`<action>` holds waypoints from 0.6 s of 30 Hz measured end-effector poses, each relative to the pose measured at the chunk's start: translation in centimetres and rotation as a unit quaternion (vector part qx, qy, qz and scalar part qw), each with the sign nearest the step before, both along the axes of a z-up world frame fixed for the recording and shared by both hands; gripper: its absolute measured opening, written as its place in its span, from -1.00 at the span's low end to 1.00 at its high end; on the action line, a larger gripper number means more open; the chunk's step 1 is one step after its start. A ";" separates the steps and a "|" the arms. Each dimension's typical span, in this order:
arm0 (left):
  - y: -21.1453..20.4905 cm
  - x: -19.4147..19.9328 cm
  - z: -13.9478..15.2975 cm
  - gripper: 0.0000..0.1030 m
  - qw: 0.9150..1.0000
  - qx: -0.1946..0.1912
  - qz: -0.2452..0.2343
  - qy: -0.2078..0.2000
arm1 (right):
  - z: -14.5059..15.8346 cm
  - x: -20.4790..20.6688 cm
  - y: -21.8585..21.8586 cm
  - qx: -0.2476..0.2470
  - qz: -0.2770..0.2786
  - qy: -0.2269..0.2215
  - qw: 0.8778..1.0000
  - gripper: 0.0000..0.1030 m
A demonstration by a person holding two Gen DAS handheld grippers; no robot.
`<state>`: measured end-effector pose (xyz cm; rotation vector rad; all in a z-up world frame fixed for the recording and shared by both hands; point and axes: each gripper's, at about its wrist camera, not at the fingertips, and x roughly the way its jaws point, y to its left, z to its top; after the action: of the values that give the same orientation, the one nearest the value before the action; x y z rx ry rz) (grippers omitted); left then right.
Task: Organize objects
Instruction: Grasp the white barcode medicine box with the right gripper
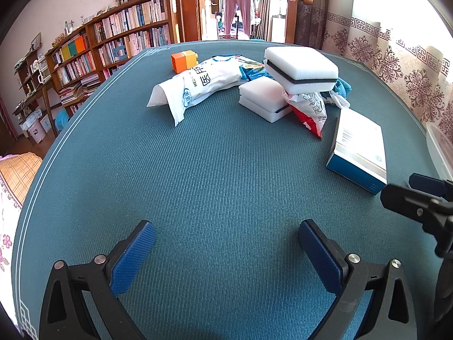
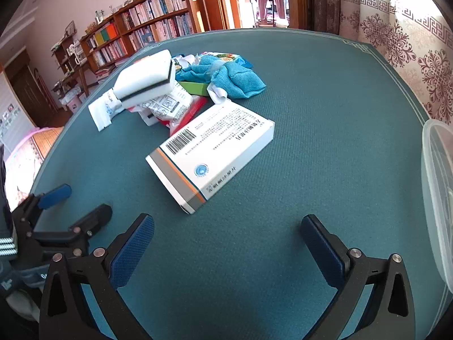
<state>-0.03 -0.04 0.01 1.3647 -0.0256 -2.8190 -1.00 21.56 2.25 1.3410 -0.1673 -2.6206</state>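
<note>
1. Both grippers hover low over the near part of the green surface (image 1: 215, 175), and both are holding nothing: the left gripper (image 1: 226, 250) has its fingers spread wide apart, and the right gripper (image 2: 228, 248) likewise, fingers wide with only bare cloth between them.
2. The things to sort sit in a loose heap toward the far edge. A white sponge with a dark stripe (image 1: 301, 69) lies tilted on top, propped on a second white sponge (image 1: 264, 100) and a crinkled red-and-white packet (image 1: 310, 110).
3. Left of the heap sprawls a white medical pouch (image 1: 195, 85), and behind it, near the far-left corner, an orange-and-yellow block (image 1: 184, 61).
4. The white-and-blue medicine box (image 2: 211, 154) lies flat, nearest the right gripper, its far corner up against the packet.
5. Hard to read: the box's print is too blurred to make out, and the packets under the top sponge are mostly covered.
6. The right wrist view shows a blue cloth (image 2: 226, 78) bunched behind the heap, over a green box (image 2: 192, 87), plus a clear plastic tub (image 2: 437, 195) cut off at the right edge. The left view catches only a scrap of that cloth.
7. The left view alone shows the block; the top sponge blocks it in the other.
</note>
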 end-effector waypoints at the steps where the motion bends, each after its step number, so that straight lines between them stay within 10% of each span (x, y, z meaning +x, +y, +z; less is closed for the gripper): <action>1: 0.0 0.0 0.0 1.00 1.000 0.000 0.000 0.000 | 0.2 -0.3 -0.3 -0.004 -0.001 -0.001 1.000 1.00; 18: 0.0 0.0 0.0 1.00 1.000 0.001 0.000 0.000 | 0.4 -6.3 -4.1 0.010 -0.021 -0.007 1.000 0.97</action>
<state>-0.02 -0.05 0.01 1.3641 -0.0237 -2.8194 -7.27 17.46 2.68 1.3778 -0.1735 -2.6535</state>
